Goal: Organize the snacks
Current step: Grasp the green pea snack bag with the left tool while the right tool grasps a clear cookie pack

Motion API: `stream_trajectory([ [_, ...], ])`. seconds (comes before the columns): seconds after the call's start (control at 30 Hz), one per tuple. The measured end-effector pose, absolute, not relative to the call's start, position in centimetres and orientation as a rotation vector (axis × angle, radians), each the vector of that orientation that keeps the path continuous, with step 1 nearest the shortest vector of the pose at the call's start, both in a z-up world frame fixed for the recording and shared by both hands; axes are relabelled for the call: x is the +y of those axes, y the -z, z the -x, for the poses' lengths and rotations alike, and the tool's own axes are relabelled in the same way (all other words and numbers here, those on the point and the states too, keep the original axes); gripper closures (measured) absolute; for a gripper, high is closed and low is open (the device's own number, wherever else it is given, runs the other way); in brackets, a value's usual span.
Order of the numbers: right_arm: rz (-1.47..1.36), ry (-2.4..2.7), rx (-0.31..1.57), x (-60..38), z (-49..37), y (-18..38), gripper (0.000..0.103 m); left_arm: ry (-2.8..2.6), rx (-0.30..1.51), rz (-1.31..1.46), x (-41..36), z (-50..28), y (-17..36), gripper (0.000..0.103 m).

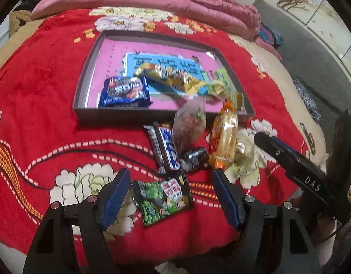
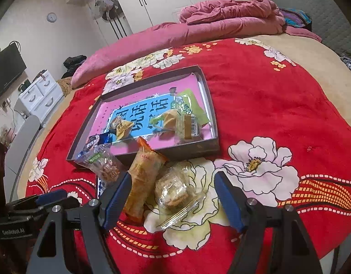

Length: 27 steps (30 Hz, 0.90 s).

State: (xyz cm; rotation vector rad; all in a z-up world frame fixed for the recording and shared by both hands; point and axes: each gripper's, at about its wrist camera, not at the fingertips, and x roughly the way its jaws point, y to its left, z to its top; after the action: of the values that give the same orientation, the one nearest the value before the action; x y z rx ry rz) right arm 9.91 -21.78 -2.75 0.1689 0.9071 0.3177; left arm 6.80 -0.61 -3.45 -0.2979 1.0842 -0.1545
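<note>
On bed, red floral blanket (image 1: 38, 86) carries shallow box (image 1: 84, 73), some snacks inside, rest loose before it. Orange packet (image 2: 141, 178): light, crinkly, slippery; pinch mid-body. Clear pastry pack (image 2: 175, 189): fragile, grip gently at sealed edge. Green pea packet (image 1: 164, 198): flat, take edge. Left tool (image 1: 170, 196), right tool (image 2: 173, 196) both spread, empty.

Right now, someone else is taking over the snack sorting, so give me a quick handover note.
Left tongs: open, empty, over the green pea packet.
Right tongs: open, empty, over the clear-wrapped pastry.
Done: tray on the red blanket holds the Oreo pack, a yellow bar and a green packet.
Left: pea packet, blue-white bar, dark candy, clear bag, orange pack and the pastry lie on the blanket by the tray's near edge; the bag and orange pack lean on it.
</note>
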Motion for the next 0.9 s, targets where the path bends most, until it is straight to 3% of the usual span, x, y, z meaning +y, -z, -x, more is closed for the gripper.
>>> stream_trajectory([
  [0.9,-0.107,-0.306,1.039,-21.3,-10.6,5.1,0.029,0.069,1.231,0.231,-2.8,-6.2,6.3,0.028],
])
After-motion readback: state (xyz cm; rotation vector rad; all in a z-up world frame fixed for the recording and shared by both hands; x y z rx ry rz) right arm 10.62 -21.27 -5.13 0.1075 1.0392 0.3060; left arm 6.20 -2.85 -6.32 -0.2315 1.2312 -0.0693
